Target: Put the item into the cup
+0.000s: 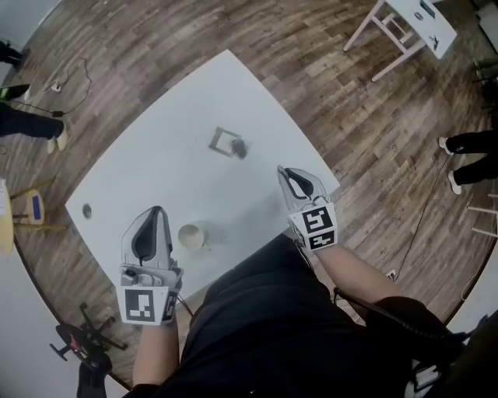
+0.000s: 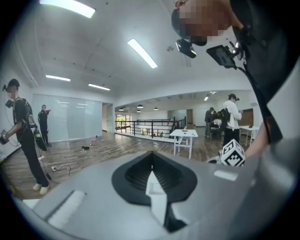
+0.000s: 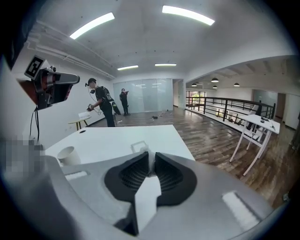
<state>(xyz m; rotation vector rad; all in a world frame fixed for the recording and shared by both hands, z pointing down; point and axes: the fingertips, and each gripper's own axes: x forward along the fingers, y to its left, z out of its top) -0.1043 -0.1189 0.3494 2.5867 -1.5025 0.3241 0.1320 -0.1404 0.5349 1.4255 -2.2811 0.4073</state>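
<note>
A small dark item (image 1: 239,147) lies on a grey square frame (image 1: 225,141) near the middle of the white table (image 1: 156,155). A white cup (image 1: 191,235) stands upright near the table's front edge; in the right gripper view the cup (image 3: 68,155) is at the left and the square frame (image 3: 139,146) sits just beyond the jaws. My left gripper (image 1: 158,211) hovers left of the cup, jaws shut and empty, pointing up into the room. My right gripper (image 1: 285,171) is at the table's right edge, short of the item, its jaws a narrow slit apart with nothing between them.
A small dark disc (image 1: 86,210) lies near the table's left corner. A white side table (image 1: 408,23) stands on the wooden floor at the far right. People stand around the room, and a yellow stool (image 1: 31,207) is at the left.
</note>
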